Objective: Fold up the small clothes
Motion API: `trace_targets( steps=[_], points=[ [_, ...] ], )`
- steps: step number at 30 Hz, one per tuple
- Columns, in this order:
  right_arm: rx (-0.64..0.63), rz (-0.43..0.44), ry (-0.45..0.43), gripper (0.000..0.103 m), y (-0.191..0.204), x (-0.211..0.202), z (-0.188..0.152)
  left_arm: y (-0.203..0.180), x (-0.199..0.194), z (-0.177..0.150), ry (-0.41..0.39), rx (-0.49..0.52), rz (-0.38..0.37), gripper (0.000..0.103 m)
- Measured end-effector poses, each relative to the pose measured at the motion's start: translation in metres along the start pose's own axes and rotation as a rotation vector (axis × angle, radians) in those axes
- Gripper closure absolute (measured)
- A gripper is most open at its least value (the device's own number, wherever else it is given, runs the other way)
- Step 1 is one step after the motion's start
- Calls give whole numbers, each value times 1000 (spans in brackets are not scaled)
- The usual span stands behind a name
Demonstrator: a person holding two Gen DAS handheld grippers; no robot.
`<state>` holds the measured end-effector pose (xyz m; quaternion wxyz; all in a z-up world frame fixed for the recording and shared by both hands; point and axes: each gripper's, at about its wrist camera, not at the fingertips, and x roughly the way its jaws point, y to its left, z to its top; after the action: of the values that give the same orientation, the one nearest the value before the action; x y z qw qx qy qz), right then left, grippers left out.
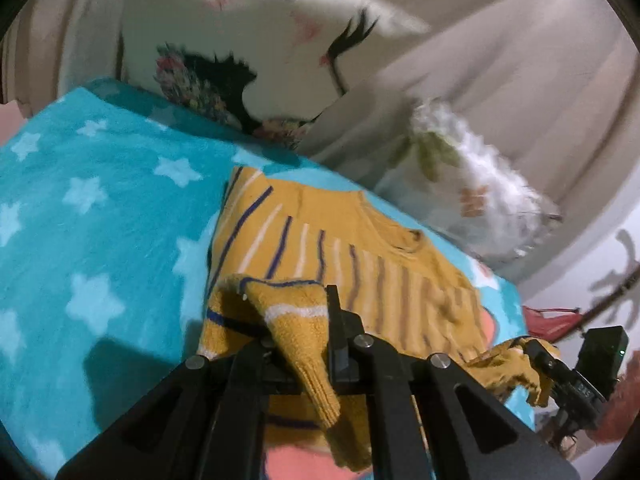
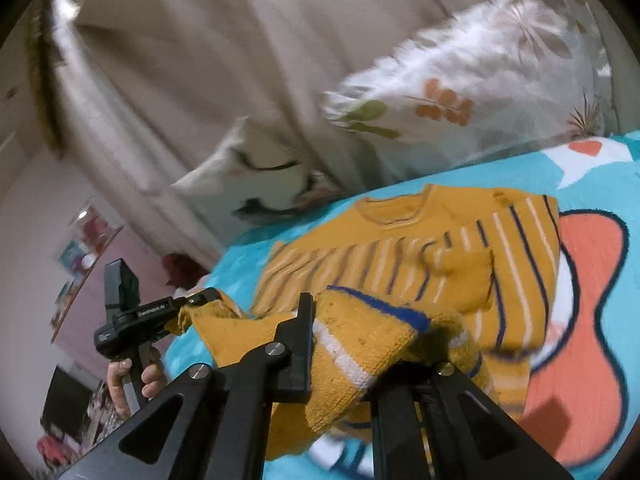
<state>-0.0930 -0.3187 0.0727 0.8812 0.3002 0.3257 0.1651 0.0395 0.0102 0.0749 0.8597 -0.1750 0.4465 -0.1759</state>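
A small mustard-yellow knit sweater [image 1: 372, 264] with blue and white stripes lies on a turquoise star blanket [image 1: 88, 208], neck hole toward the pillows. My left gripper [image 1: 298, 320] is shut on a lifted corner of the sweater's bottom hem. My right gripper [image 2: 356, 328] is shut on the other hem corner, also held above the blanket. The sweater also shows in the right wrist view [image 2: 440, 248] with the blanket [image 2: 592, 280] under it. The right gripper shows at the right edge of the left wrist view [image 1: 536, 352]. The left gripper shows at the left of the right wrist view [image 2: 200, 300].
Patterned white pillows [image 1: 256, 48] [image 2: 460, 80] lean against beige fabric [image 2: 180, 80] behind the blanket. The blanket's edge drops off near a pink wall and clutter [image 2: 80, 264]. A hand [image 2: 136, 376] holds the left gripper's handle.
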Motion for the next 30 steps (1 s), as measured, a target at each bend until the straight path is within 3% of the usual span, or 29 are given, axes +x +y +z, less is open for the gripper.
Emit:
trace_targets(
  steps=[4,8,10,13,15,16,18,22,24,27,30],
  points=[
    [83,-19,40,92,-33,33,19,7,42,16,73,-37,8,96],
    [226,50,47,89,-68,54,36,16,65,34,99,-112,-56,95],
    [307,81,32,73,-88,64,45,22,75,42,111,-147,-91,89],
    [440,100,-8,49,-116,74,53,31,89,54,104,-218,-143,69],
    [505,113,-30,48,-130,79,56,38,91,59,84,-265,-172,50],
    [527,105,-37,48,-136,82,59,43,92,62,69,-290,-179,46],
    [537,86,-36,48,-142,87,63,50,92,68,47,-316,-171,40],
    [494,26,-36,48,-139,92,73,60,91,78,27,-324,-119,38],
    [473,-24,-70,40,-137,88,80,61,88,78,29,-309,-95,38],
    [485,-47,-96,36,-140,78,86,55,77,72,30,-247,-48,35],
    [407,-77,-81,36,-129,55,85,47,64,62,39,-151,-6,33]
  ],
)
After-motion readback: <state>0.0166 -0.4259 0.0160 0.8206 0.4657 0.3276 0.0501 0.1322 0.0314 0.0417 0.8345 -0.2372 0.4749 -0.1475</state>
